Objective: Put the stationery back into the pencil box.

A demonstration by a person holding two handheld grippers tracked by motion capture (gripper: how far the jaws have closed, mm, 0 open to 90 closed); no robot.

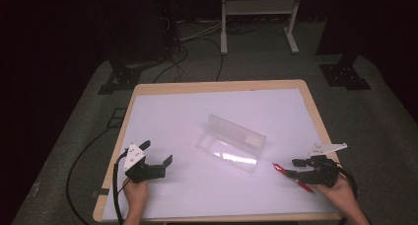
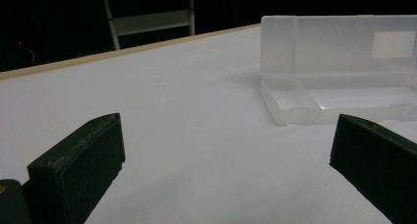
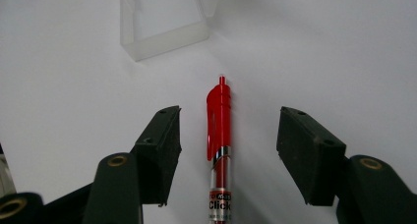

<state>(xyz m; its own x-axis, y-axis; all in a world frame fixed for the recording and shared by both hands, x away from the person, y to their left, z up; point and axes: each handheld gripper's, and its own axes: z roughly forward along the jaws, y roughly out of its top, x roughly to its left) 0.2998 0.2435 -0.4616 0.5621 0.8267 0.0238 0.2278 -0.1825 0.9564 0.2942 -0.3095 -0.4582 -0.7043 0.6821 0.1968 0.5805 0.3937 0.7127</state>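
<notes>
A red click pen (image 3: pixel 219 135) lies on the white table, its red clip end pointing toward the clear plastic case (image 1: pixel 231 142). My right gripper (image 3: pixel 228 140) stands open low over the pen, one jaw on each side, neither pad touching it. In the high view the pen (image 1: pixel 291 176) lies at the right front, under the right gripper (image 1: pixel 296 168). The case lies open mid-table with its lid upright and its tray (image 2: pixel 339 98) bare. My left gripper (image 1: pixel 157 156) rests at the left front, open with nothing between its fingers, pointing toward the case.
The white sheet (image 1: pixel 197 111) covers a wood-edged table. Beyond the far edge a white metal frame (image 1: pixel 256 13) and cables lie on the grey floor. A corner of the case (image 3: pixel 162 32) lies just ahead of the pen.
</notes>
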